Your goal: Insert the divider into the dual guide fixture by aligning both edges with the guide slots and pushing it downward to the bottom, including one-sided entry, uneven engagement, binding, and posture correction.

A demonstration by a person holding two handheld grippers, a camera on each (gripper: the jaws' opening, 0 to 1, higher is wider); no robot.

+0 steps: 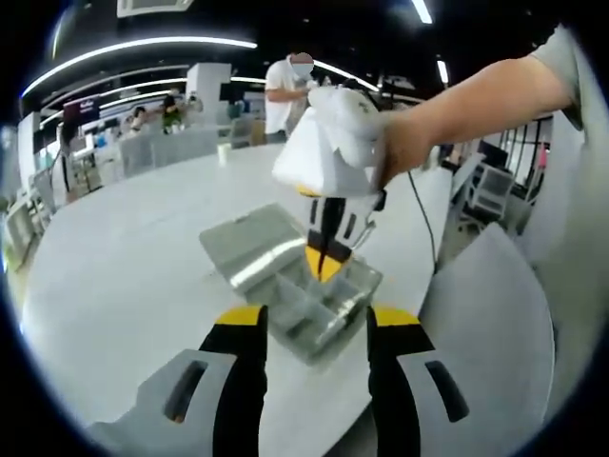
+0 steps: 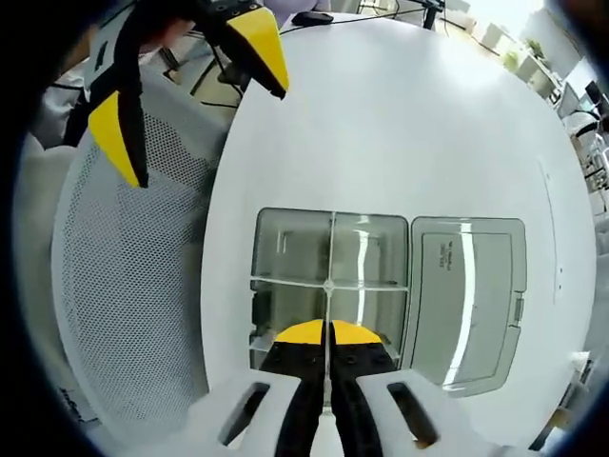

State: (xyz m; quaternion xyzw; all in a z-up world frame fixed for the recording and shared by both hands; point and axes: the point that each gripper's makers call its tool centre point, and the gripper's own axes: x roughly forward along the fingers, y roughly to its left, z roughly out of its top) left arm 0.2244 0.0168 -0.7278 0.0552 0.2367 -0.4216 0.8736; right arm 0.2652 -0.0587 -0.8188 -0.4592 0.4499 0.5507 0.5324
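While right hand-held gripper (image 2: 328, 335) pinches divider (image 2: 329, 286), left hand-held gripper (image 1: 314, 316) wide beside box (image 2: 328, 286).

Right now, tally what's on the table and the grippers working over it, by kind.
Clear compartment box, lid open: 1
Clear dividers crossing inside it: 2
Grippers: 2, left and right
Total: 5

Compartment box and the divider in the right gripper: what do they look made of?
Compartment box: apparently clear, glossy plastic; the table shows through and light streaks glare on it. Divider: a thin translucent strip, probably plastic too, pinched in the right gripper.
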